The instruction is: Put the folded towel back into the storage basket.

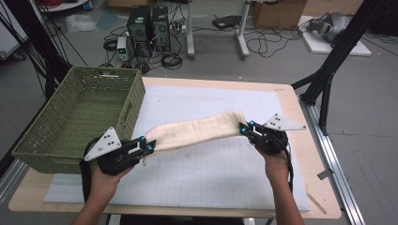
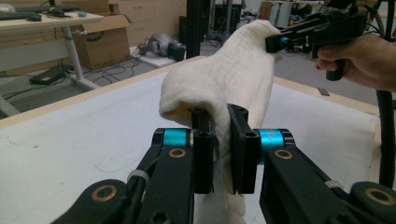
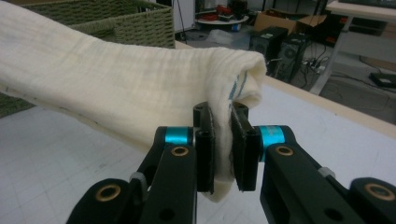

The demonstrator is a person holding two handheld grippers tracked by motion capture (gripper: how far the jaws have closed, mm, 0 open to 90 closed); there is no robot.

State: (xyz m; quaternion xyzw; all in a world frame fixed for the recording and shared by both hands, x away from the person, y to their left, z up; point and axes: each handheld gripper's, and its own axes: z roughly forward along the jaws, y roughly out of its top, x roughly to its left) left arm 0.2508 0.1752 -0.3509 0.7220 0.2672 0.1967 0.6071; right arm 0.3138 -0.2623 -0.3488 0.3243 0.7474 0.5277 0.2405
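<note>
- Cream-coloured crinkled cotton cloth (image 1: 197,130), folded into a long band, hangs in the air above the table, stretched between my two grippers and clear of the mat below it.
- Its span sags a little in the middle and rises toward my right end, as the high view shows.
- At one end of the cloth, in the right gripper view, thin blue stripes (image 3: 237,86) run along the fold.
- My left gripper (image 1: 146,144) pinches the near-left end of the cloth; in the left gripper view (image 2: 223,149) its two black jaws are pressed onto a bunched edge, with loose fabric hanging below them.
- My right gripper (image 1: 245,127) pinches the other end; in the right gripper view (image 3: 222,149) its jaws are clamped on the folded corner, a small flap poking out beneath.
- My left hand (image 1: 104,180) and right hand (image 1: 277,166) come up from the near edge of the table, each wrapped round a gripper's handle.
- White gridded mat (image 1: 206,173) lies under the cloth and covers most of the pale wooden tabletop (image 1: 319,187).
- Green woven plastic basket (image 1: 56,136) stands on the left side of the table, just beside my left gripper; its corner is close to the cloth's left end, and I cannot tell whether they touch.
- Beyond the far edge, black computer towers (image 1: 150,26) sit on the grey floor among cables.
</note>
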